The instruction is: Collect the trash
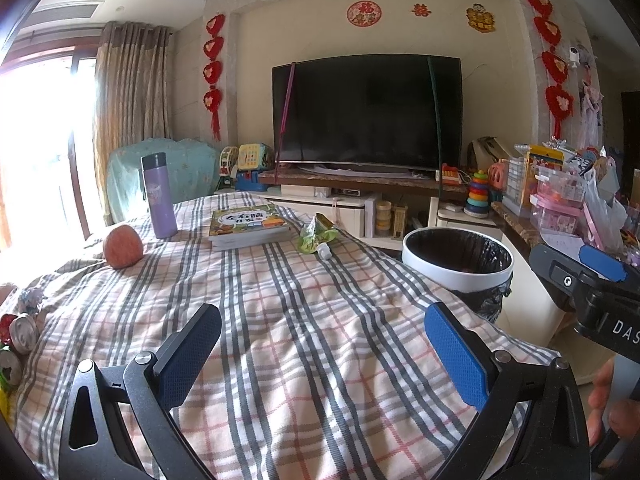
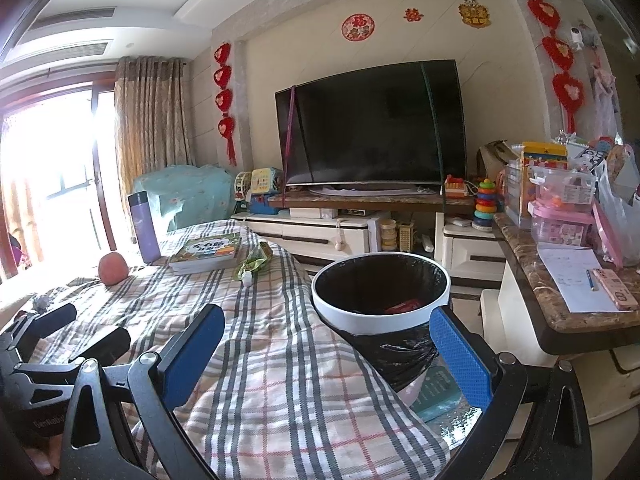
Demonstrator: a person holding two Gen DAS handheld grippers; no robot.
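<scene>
Plaid cloth covers the desk, bearing an apple, flask, book and, at the far right edge, a green wrapper. Both the left gripper and right gripper hover with jaws wide apart, empty. A lined bin stands beside the desk, facing a TV.

- The left tongs hang over the plaid-covered table, their 2 blue-padded fingers spread wide with nothing between them.
- At the far end lie a crumpled green wrapper with a small white piece touching its near side.
- A book lies left of the wrapper, then a purple bottle standing upright and an apple.
- A white-rimmed bin with a black liner stands just beside the table's right edge.
- The right tongs show at the right border, above a hand.
</scene>
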